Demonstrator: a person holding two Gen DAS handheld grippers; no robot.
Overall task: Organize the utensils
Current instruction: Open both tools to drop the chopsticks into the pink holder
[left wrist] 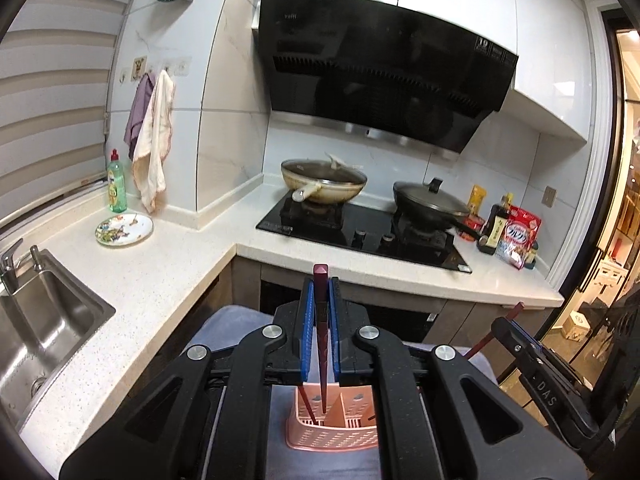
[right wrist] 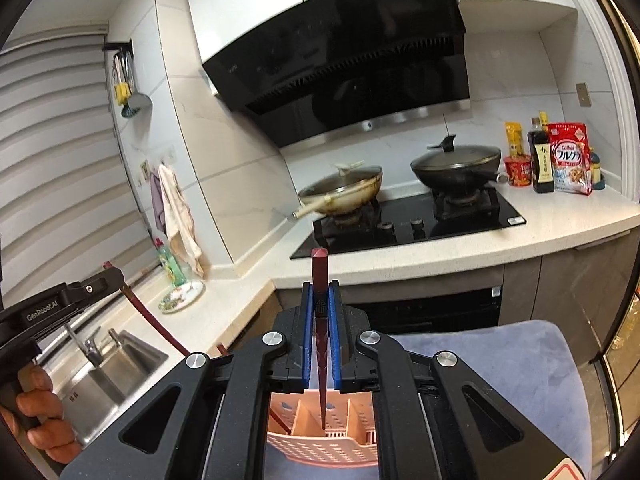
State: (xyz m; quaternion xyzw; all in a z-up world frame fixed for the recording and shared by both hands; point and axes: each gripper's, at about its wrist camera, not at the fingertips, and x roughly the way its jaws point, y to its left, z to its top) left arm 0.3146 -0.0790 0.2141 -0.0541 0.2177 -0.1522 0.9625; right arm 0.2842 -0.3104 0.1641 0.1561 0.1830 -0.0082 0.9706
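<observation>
Hiding most of the pink basket [left wrist: 332, 438]: both tongs' black frames.

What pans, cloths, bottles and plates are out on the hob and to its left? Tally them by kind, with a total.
Pans: 2, cream pan and black pan, both lidded, on the hob
Cloths: 2, purple cloth and white cloth, hanging
Bottles: 1, green soap bottle
Plates: 1, patterned plate
Total: 6

Basket mouth: the pink basket [right wrist: 320, 446] stands open-topped, split by upright dividers into narrow compartments.
Left compartment: a leaning chopstick [left wrist: 306, 406] occupies it.
Cushion: open grey cushion [right wrist: 500, 360] right of the basket.
</observation>
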